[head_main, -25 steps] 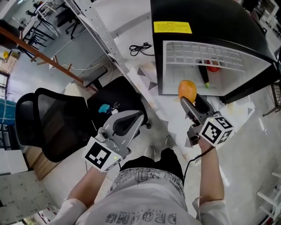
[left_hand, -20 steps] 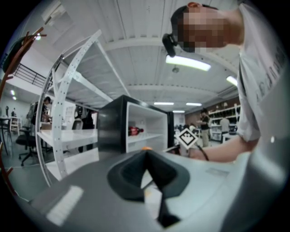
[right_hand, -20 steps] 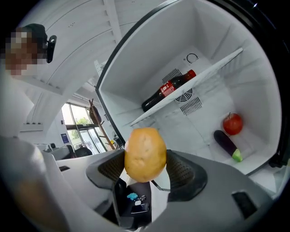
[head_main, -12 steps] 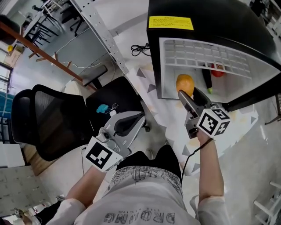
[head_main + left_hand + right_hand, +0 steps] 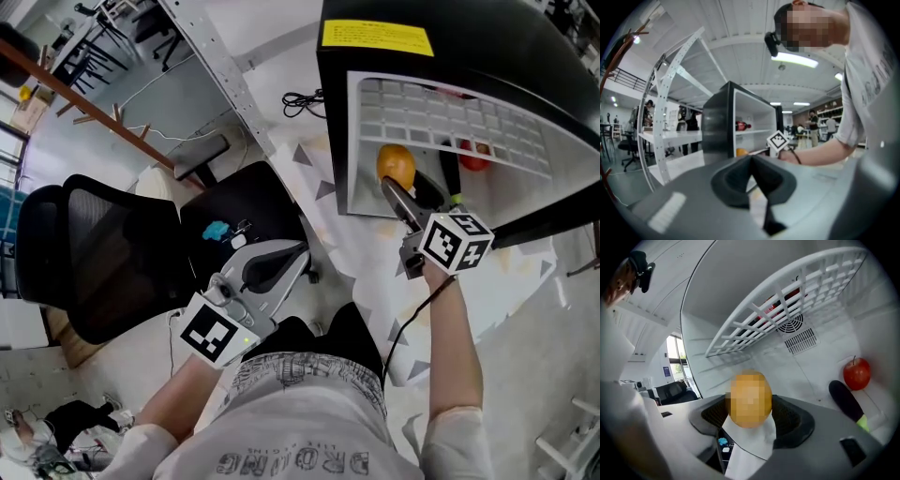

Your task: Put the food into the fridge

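Note:
My right gripper (image 5: 398,186) is shut on an orange fruit (image 5: 396,165) and holds it inside the open black fridge (image 5: 375,84), under the white wire shelf (image 5: 441,117). In the right gripper view the orange fruit (image 5: 750,399) sits between the jaws, with a red apple (image 5: 856,373) and a dark cucumber (image 5: 845,400) lying at the back right of the white fridge floor. My left gripper (image 5: 281,264) hangs shut and empty over the black chair seat, well left of the fridge. The left gripper view shows the fridge (image 5: 717,122) from the side.
A black office chair (image 5: 112,262) stands at the left, with a small teal object (image 5: 221,231) on its seat. A metal shelving upright (image 5: 211,70) runs past the fridge's left side. A black cable (image 5: 300,101) lies on the floor. The fridge door (image 5: 544,216) stands open at right.
My right gripper has carried the orange fruit forward from in front of the fridge opening to inside it, under the wire shelf. The left gripper has stayed where it was.

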A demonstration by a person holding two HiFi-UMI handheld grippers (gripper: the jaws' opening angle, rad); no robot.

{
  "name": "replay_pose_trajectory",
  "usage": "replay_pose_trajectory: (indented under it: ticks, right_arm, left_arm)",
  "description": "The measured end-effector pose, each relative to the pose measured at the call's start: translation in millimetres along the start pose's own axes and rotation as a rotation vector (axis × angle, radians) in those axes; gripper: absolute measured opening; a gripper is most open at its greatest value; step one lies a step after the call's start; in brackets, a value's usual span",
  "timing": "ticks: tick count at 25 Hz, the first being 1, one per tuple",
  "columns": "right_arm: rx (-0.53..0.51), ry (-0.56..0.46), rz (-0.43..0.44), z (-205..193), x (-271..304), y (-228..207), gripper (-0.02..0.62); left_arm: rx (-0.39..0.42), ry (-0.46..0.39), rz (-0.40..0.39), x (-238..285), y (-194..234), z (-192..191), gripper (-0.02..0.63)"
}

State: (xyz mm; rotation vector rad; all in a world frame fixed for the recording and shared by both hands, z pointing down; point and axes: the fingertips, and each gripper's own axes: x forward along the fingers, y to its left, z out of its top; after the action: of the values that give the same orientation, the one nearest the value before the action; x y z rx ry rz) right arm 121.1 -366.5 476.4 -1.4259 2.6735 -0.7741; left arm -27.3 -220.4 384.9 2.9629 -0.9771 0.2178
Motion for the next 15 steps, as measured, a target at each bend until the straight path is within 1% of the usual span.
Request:
replay_pose_trajectory:
  ticks: [8,15]
  right_arm:
    - [-0.069,0.054,-0.003,-7.0,33.3,-17.7,0.279]
    - [-0.168,0.112,-0.046,-15.3,51.7,-29.8,0.279]
  left_arm:
    - [-0.018,-0.001,0.032,6.2,10.7,-16.6,0.006]
    - [-0.031,-0.010,0.060,4.4,16.2,-26.8,0.006]
